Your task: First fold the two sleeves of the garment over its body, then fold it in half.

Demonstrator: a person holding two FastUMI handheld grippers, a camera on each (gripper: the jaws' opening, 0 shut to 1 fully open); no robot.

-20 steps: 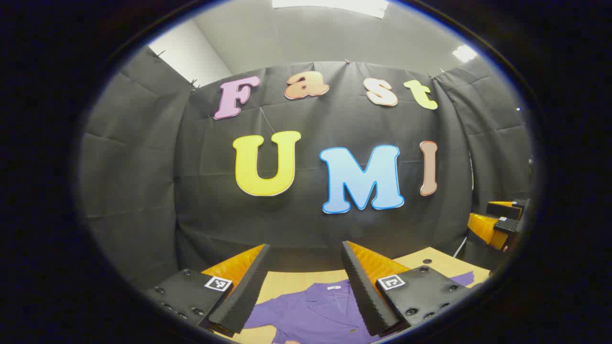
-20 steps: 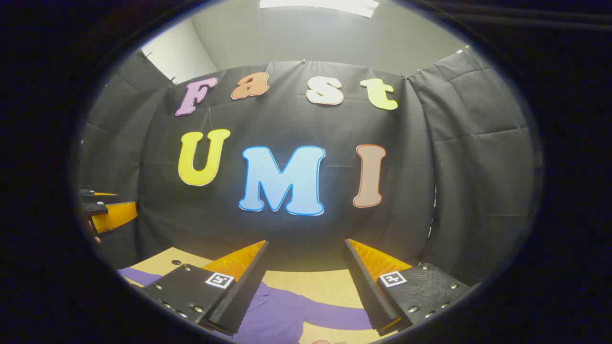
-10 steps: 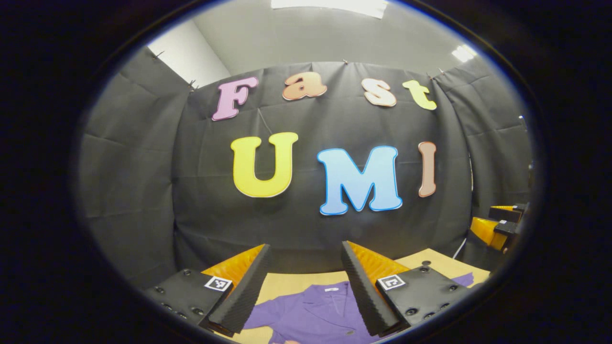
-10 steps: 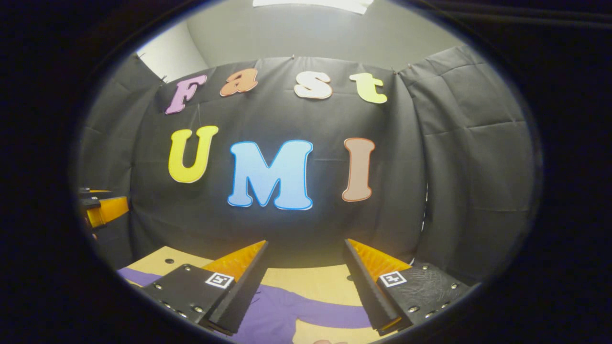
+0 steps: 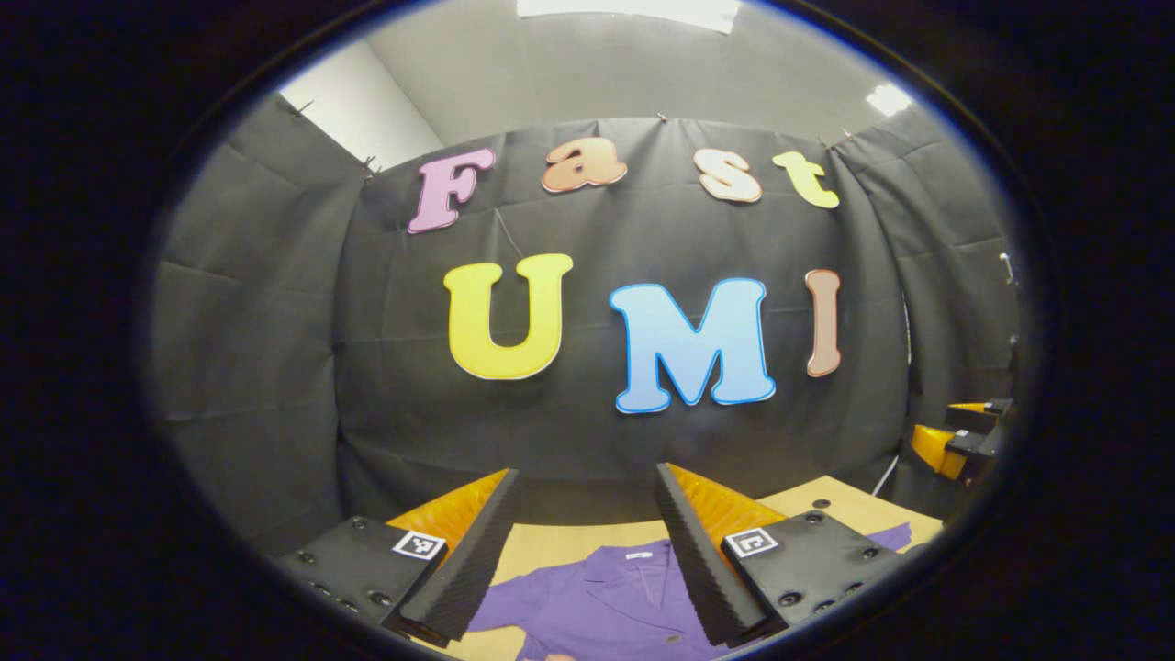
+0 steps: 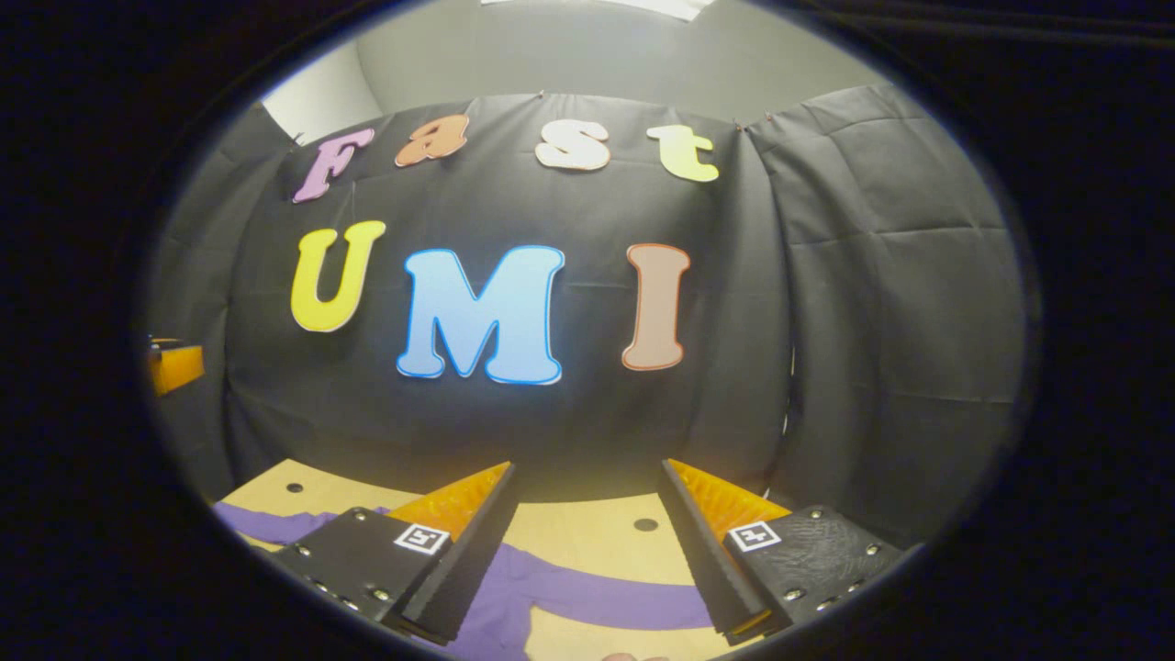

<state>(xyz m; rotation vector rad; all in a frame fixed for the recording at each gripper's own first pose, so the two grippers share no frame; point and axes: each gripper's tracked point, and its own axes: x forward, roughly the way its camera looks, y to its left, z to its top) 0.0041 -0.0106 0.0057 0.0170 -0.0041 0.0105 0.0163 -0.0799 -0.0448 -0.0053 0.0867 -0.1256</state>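
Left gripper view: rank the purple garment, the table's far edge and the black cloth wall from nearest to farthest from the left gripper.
From the left gripper:
1. Purple garment, just below, between its fingers.
2. Table's far edge, beyond the collar.
3. Black cloth wall, behind the table.

Right gripper [image 6: 587, 482]: held above the table, fingers spread wide apart with nothing between them.
Garment [image 6: 514, 597]: purple, lying on the table below the fingers.
Sleeve [image 6: 624, 604]: stretched out flat toward the right finger.
Table [image 6: 597, 542]: light wood, with small dark holes.
Left gripper [image 6: 174, 364]: a part of it at the far left edge, well apart.
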